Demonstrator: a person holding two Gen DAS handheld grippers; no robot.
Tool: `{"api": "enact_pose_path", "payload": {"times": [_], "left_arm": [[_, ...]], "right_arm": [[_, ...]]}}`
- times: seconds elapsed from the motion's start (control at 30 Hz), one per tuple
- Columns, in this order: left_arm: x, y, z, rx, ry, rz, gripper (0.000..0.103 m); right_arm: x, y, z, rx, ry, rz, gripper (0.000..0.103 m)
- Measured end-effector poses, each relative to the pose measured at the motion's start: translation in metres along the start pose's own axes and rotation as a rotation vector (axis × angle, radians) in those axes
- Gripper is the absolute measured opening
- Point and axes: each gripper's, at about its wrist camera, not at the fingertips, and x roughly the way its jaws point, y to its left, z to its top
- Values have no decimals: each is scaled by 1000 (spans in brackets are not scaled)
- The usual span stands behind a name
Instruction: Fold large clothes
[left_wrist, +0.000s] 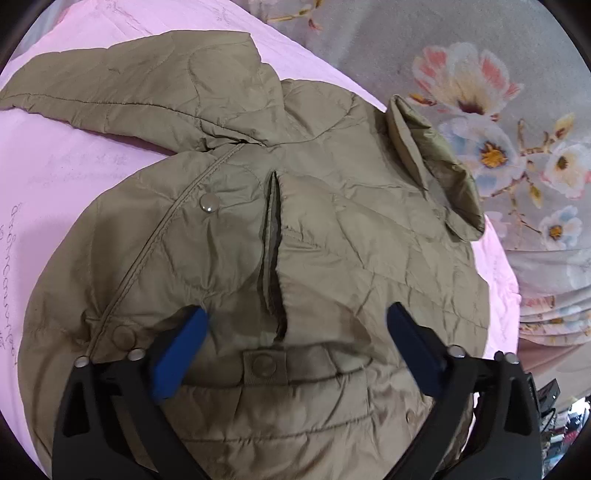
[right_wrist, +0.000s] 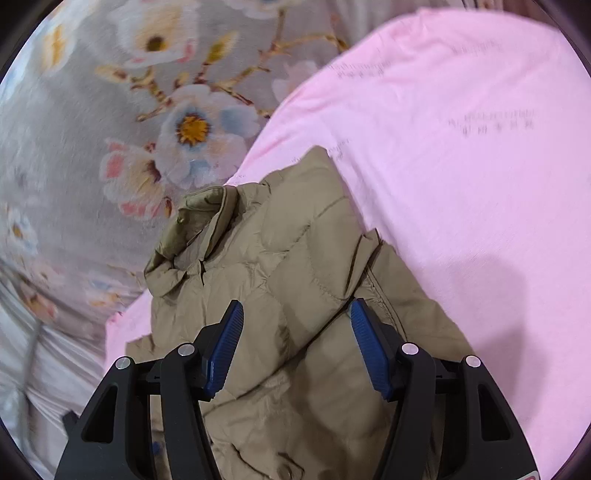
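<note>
1. The left claw (left_wrist: 295, 325) is wide open and holds nothing. Its blue pads (left_wrist: 177, 354) hover just above the jacket (left_wrist: 332, 240), one on either side of the near end of a slit pocket (left_wrist: 275, 251).
2. The right claw (right_wrist: 295, 339) is also open and empty, though less wide. It straddles a raised fold of the jacket (right_wrist: 295, 288); whether the pads (right_wrist: 365, 347) touch the cloth, I cannot tell.
3. The jacket is a tan quilted piece lying on a pink sheet (left_wrist: 55, 166), which itself lies over a grey flowered bedspread (left_wrist: 480, 92).
4. In the left view the body lies fairly flat, with a snap (left_wrist: 208, 204) along the front edge and a snap tab (left_wrist: 263, 365) near the claw. A sleeve (left_wrist: 129, 85) runs off to the far left, and the collar (left_wrist: 428, 162) stands up at the far right.
5. In the right view the collar (right_wrist: 192, 229) is at the far left, and the cloth bunches in overlapping layers near the claw.
6. Judged from this, the folding is at an early or middle stage. Some cloth seems already laid over the body, but the far-left sleeve lies spread out and the outline is still irregular.
7. What is left, by my reading: bring that sleeve in, flatten the collar, and fold the body down into a compact stack.
</note>
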Motion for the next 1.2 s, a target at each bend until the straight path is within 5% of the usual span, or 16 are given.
{"api": "enact_pose_path", "payload": {"times": [0.07,0.1,0.13,0.17,0.2,0.27,0.4,0.57,0.8,0.9,0.97,1.0,1.1,1.2], "left_arm": [[2,-10,2,43,-11,-2,50],[3,-18,5,68,-11,7,41],[4,-23,7,83,-24,25,25],[3,-26,11,97,-38,37,9],[1,-31,15,126,-60,51,8],[-14,-43,27,186,-133,49,3],[-38,-51,39,260,-256,89,2],[22,-31,25,316,-140,234,2],[41,-21,12,339,-170,277,4],[31,-17,11,329,-181,280,15],[14,-16,7,323,-207,311,45],[1,-19,3,321,-240,321,51],[-32,-41,-5,357,-330,307,56],[-40,-73,-11,428,-354,282,63]], "right_arm": [[10,-9,5,52,9,20,60],[15,-11,8,67,8,26,58],[19,-12,11,81,5,29,48],[24,-12,14,87,1,26,23],[26,-10,17,81,1,13,11],[17,2,22,47,-52,63,6],[-15,42,16,-153,-198,73,6],[39,32,2,-211,-32,-152,5],[53,32,-6,-244,17,-229,10],[28,41,-15,-273,-70,-298,24],[5,54,-25,-325,-142,-294,24],[-4,61,-30,-356,-172,-296,24],[-16,99,-47,-497,-209,-260,25],[9,135,-63,-613,-122,-195,25]]}}
